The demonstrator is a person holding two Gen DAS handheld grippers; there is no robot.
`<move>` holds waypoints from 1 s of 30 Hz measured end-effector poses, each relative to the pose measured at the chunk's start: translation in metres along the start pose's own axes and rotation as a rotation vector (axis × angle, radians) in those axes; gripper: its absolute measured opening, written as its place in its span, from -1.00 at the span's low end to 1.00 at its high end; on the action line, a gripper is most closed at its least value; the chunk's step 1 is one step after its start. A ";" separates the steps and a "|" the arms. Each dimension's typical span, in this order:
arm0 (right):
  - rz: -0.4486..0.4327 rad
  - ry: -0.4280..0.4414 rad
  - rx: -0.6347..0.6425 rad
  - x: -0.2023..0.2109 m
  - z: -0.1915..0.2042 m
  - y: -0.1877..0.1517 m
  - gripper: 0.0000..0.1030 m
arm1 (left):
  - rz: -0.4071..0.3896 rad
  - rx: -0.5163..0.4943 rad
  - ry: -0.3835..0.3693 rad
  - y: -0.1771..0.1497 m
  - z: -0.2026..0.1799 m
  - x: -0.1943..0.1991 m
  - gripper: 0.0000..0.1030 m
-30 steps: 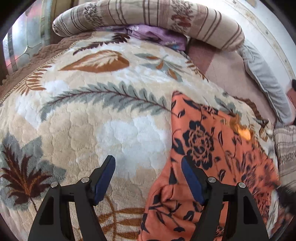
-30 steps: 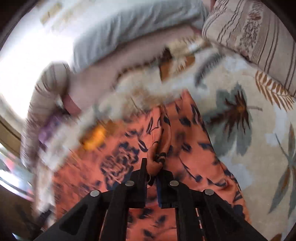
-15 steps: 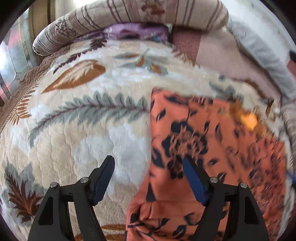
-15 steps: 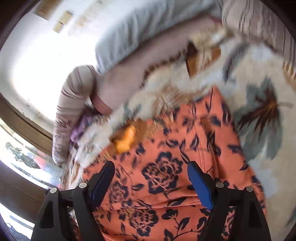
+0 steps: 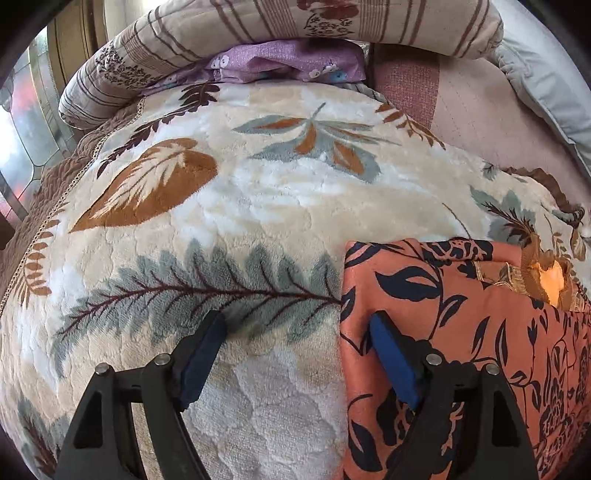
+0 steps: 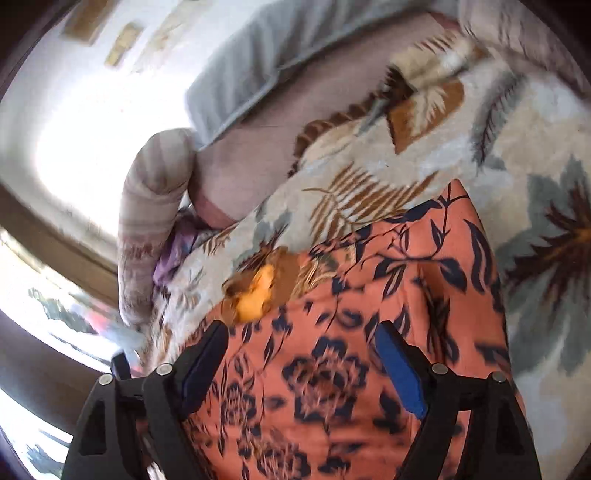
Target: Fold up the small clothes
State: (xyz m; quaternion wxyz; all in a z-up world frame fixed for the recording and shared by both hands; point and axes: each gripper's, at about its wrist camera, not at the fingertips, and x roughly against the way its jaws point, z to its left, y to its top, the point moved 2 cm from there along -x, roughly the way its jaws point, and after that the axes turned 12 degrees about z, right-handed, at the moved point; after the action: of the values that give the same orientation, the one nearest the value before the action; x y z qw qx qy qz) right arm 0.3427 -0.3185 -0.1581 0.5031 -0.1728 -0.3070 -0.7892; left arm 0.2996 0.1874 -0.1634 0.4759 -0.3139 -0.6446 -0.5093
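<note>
An orange garment with dark blue flowers (image 5: 480,332) lies flat on a cream leaf-patterned blanket (image 5: 240,206). It has a gold-trimmed neckline with a yellow lining (image 5: 550,280). My left gripper (image 5: 299,332) is open and empty, straddling the garment's left edge, its right finger over the cloth. In the right wrist view the same garment (image 6: 351,369) fills the lower middle, neckline (image 6: 258,291) at its left. My right gripper (image 6: 303,343) is open and empty just above the cloth.
A striped bolster (image 5: 295,26) and purple floral cloth (image 5: 288,62) lie at the bed's far end. A grey pillow (image 5: 546,81) and pink sheet (image 5: 480,110) are at the far right. A window (image 6: 55,314) is left in the right wrist view.
My right gripper let go of the pinched fold of the garment and opened; the cloth now lies flat. My left gripper stayed open and shifted forward along the garment's left edge.
</note>
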 end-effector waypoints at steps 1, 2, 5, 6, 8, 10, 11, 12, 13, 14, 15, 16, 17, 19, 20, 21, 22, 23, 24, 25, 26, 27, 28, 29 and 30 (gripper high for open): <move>0.025 -0.023 -0.051 -0.013 -0.016 0.010 0.67 | 0.002 0.003 -0.006 0.000 0.001 0.002 0.60; 0.063 0.023 -0.125 -0.025 -0.037 0.016 0.66 | 0.011 0.009 -0.011 -0.001 0.002 0.004 0.60; -0.007 0.095 -0.132 0.005 -0.030 0.016 0.65 | -0.005 0.016 -0.048 -0.007 0.010 0.028 0.59; -0.047 0.097 -0.093 0.019 -0.023 0.013 0.65 | -0.020 0.021 -0.055 -0.012 0.014 0.038 0.59; -0.093 0.087 -0.077 0.043 -0.022 0.008 0.68 | -0.059 0.036 -0.095 -0.029 0.023 0.059 0.59; -0.105 0.098 -0.089 0.056 -0.030 0.014 0.68 | -0.059 0.030 -0.118 -0.052 0.031 0.077 0.60; -0.110 0.094 -0.112 0.060 -0.035 0.020 0.68 | -0.062 0.031 -0.131 -0.063 0.036 0.084 0.60; -0.109 0.125 -0.130 0.059 -0.040 0.029 0.68 | -0.063 0.029 -0.145 -0.075 0.040 0.091 0.60; -0.095 0.170 -0.134 0.056 -0.042 0.038 0.68 | -0.062 0.029 -0.149 -0.086 0.046 0.098 0.60; -0.054 0.215 -0.145 0.044 -0.047 0.049 0.68 | -0.066 0.044 -0.148 -0.098 0.053 0.104 0.60; -0.028 0.205 -0.163 0.030 -0.052 0.058 0.68 | -0.067 0.062 -0.148 -0.109 0.059 0.108 0.60; -0.010 0.179 -0.174 0.017 -0.058 0.065 0.68 | -0.061 0.066 -0.157 -0.118 0.065 0.112 0.60; 0.011 0.125 -0.198 0.005 -0.074 0.071 0.65 | -0.056 0.072 -0.162 -0.125 0.071 0.114 0.60; -0.049 0.167 -0.288 0.009 -0.093 0.068 0.55 | -0.055 0.110 -0.144 -0.140 0.082 0.119 0.60; -0.081 0.172 -0.289 0.017 -0.090 0.064 0.58 | -0.057 0.113 -0.151 -0.144 0.085 0.121 0.60; -0.095 0.145 -0.257 0.026 -0.082 0.057 0.60 | -0.060 0.114 -0.165 -0.150 0.088 0.123 0.60; -0.085 0.125 -0.220 0.035 -0.073 0.049 0.60 | -0.060 0.120 -0.171 -0.155 0.089 0.124 0.60; -0.074 0.118 -0.193 0.044 -0.066 0.038 0.60 | -0.058 0.123 -0.178 -0.160 0.090 0.125 0.60; -0.056 0.109 -0.154 0.053 -0.057 0.024 0.60 | -0.052 0.130 -0.193 -0.167 0.090 0.126 0.60; -0.034 0.092 -0.115 0.062 -0.049 0.010 0.60 | -0.041 0.140 -0.213 -0.174 0.090 0.126 0.60; -0.017 0.072 -0.088 0.073 -0.043 -0.006 0.60 | -0.032 0.147 -0.236 -0.182 0.088 0.128 0.60; -0.008 0.060 -0.065 0.089 -0.038 -0.027 0.60 | -0.029 0.153 -0.260 -0.191 0.087 0.131 0.60; 0.003 0.058 -0.050 0.102 -0.035 -0.047 0.60 | -0.029 0.157 -0.281 -0.201 0.086 0.134 0.60; 0.025 0.056 -0.029 0.116 -0.032 -0.070 0.61 | -0.026 0.153 -0.293 -0.212 0.084 0.136 0.60; 0.049 0.050 -0.011 0.126 -0.031 -0.089 0.62 | -0.019 0.141 -0.300 -0.222 0.082 0.138 0.60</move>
State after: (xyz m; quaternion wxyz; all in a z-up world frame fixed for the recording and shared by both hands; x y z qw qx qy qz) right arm 0.2087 -0.3986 -0.1354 0.5287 -0.1634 -0.2856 -0.7824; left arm 0.0301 0.1913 -0.1163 0.3904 -0.3460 -0.7455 -0.4149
